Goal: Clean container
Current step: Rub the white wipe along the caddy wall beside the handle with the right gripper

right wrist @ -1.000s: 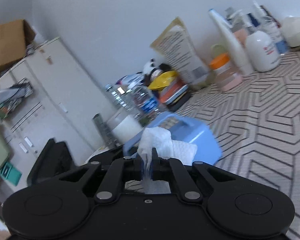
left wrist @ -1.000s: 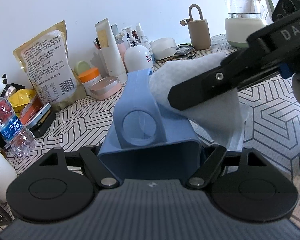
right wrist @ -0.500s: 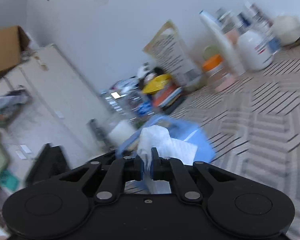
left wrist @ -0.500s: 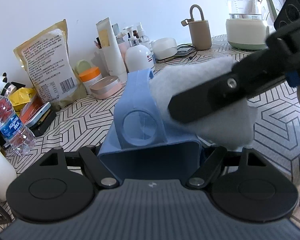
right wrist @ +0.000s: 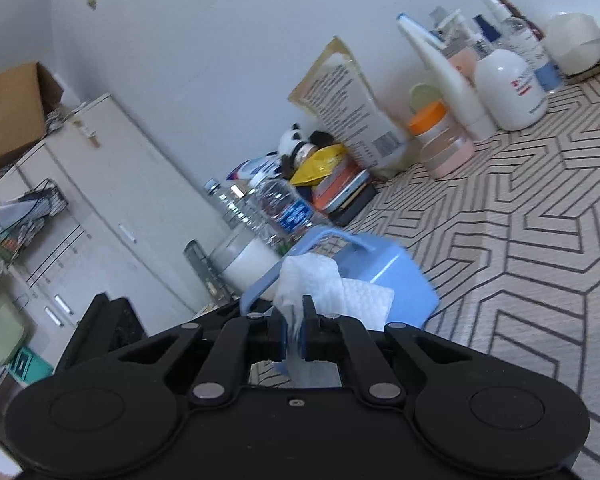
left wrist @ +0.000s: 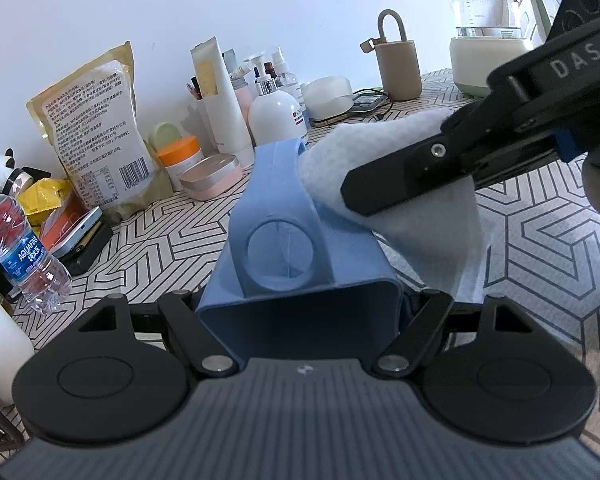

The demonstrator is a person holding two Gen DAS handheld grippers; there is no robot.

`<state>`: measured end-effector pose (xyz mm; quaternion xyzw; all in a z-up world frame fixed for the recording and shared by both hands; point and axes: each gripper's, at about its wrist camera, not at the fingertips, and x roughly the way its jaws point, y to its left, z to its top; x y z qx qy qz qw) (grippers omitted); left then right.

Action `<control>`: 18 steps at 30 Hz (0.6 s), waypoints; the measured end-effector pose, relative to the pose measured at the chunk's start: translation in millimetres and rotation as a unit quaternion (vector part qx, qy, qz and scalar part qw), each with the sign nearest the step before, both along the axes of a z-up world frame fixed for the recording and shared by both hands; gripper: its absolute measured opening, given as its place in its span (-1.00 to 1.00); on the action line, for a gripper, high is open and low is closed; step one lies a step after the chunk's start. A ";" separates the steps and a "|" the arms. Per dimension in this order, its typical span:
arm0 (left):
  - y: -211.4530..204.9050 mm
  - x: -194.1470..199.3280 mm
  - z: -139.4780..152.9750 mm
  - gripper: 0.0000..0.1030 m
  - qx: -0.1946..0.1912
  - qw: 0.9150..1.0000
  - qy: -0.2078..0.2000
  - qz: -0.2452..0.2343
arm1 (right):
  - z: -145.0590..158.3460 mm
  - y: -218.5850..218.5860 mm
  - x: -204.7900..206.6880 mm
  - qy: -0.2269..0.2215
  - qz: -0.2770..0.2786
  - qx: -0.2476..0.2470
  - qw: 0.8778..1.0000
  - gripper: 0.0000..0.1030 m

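While the left gripper (left wrist: 300, 312) clamps the blue plastic container (left wrist: 300, 240) between its jaws, the right gripper (right wrist: 292, 328) pinches a white paper wipe (right wrist: 324, 292) against the container's side. Wiping appears underway; remaining surfaces cannot be judged clean.

Black hand-held gripper (left wrist: 300, 312) w/ round side discs, silver pivot screws, ribbed grey housing; other marked "DAS".

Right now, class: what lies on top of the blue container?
A white cloth lies against the blue container, pinched in the right gripper. The cloth hides the wall beneath it. The left gripper clamps the container.
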<state>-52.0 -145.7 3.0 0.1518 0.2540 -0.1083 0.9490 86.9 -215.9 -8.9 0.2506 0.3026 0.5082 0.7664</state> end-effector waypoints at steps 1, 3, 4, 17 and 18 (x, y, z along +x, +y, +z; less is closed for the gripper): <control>-0.1 -0.1 -0.1 0.51 0.000 1.000 0.000 0.000 | -0.3 -1.3 0.9 0.001 -0.005 -0.001 1.000 -0.92; 0.2 -0.1 0.1 0.51 -0.001 1.000 0.000 0.000 | -2.1 -3.9 2.5 0.009 -0.012 0.000 1.000 -0.92; 0.8 0.2 0.2 0.51 -0.002 1.000 0.001 0.000 | -4.1 -5.3 4.0 0.017 -0.013 0.004 1.000 -0.92; 3.5 1.5 0.0 0.51 -0.002 1.000 0.001 0.003 | -16.4 -5.5 10.2 0.052 -0.037 -0.028 0.998 -0.67; 3.8 2.0 0.0 0.51 -0.002 1.000 0.001 0.004 | -16.2 -5.3 9.9 0.051 -0.037 -0.029 0.998 -0.67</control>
